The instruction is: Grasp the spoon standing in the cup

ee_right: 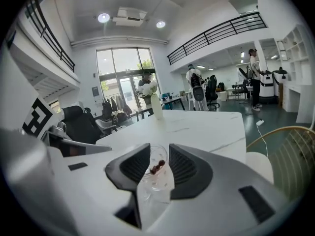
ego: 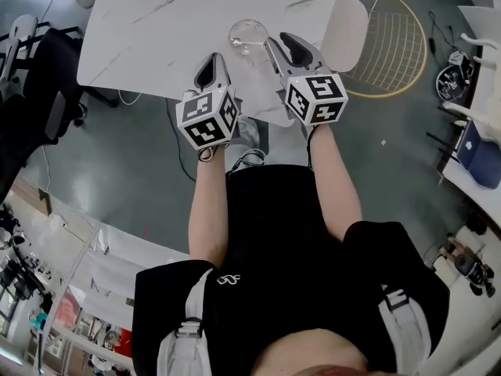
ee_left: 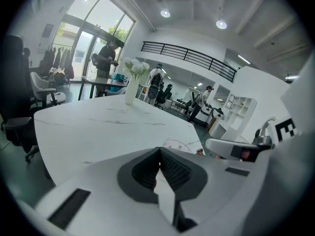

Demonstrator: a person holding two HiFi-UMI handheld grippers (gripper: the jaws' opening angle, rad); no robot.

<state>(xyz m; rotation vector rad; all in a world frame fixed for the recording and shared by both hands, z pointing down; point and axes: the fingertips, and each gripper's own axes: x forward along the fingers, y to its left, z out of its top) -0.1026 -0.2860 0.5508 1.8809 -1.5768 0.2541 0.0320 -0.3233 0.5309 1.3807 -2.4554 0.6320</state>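
1. Your right gripper is wide open and holds nothing. The clear glass cup shows in the gap between its jaws, and neither pad touches it.
2. Your left gripper is closed tip to tip on nothing. In the head view the cup lies at its 1 o'clock.
3. The cup stands on the white marble desk and holds small dark red bits. You cannot make out the spoon clearly in any view.

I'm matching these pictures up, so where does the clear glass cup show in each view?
Head view: glass cup at upper centre, by the table's near edge.
Left gripper view: its rim right of centre, beyond the jaws.
Right gripper view: cup at centre, between the open jaws.
Shared landmark: white marble table.
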